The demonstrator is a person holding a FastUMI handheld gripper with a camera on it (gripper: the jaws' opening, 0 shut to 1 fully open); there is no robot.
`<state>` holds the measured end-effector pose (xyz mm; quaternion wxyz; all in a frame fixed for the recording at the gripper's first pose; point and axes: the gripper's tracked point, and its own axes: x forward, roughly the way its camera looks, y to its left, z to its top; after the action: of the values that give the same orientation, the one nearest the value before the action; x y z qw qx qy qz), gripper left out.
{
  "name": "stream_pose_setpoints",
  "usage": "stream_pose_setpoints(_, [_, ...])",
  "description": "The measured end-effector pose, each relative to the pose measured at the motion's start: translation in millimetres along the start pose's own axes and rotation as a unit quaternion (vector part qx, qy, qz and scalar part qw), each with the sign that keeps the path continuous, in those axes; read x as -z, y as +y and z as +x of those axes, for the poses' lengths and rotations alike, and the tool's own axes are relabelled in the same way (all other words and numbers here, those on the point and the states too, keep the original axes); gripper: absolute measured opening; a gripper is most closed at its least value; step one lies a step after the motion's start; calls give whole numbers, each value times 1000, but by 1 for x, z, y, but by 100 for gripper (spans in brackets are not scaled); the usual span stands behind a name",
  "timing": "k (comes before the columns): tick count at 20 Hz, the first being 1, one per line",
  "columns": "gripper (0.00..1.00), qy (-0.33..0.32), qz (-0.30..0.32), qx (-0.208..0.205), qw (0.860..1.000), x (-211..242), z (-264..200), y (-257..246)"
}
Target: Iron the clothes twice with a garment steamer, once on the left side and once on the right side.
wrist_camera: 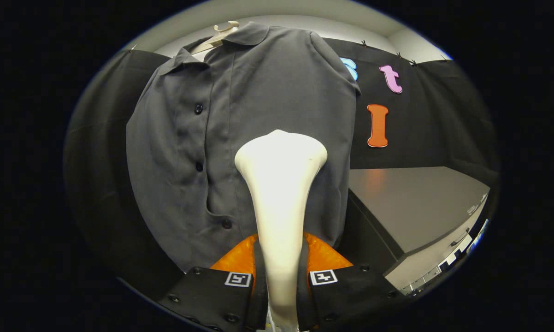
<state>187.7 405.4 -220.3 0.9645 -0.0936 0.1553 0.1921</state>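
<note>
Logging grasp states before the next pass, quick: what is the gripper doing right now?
Gripper: closed on the garment steamer, both fingers pressing its handle; the steamer head is up against the grey shirt.

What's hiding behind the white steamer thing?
Behind the steamer, which the gripper squeezes with both fingers, hangs the grey shirt on a hanger. The steamer covers part of the shirt's front, so that patch cannot be seen.

Cream steamer [280,193], plain dark grey shirt [240,138], grey table [410,203].
</note>
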Motion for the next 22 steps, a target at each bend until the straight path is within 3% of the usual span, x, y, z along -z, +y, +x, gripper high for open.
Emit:
stream_pose_setpoints(13, [32,60,4,4,998,100,4,2])
stream_pose_setpoints(22, [33,85,16,5,996,142,2,1])
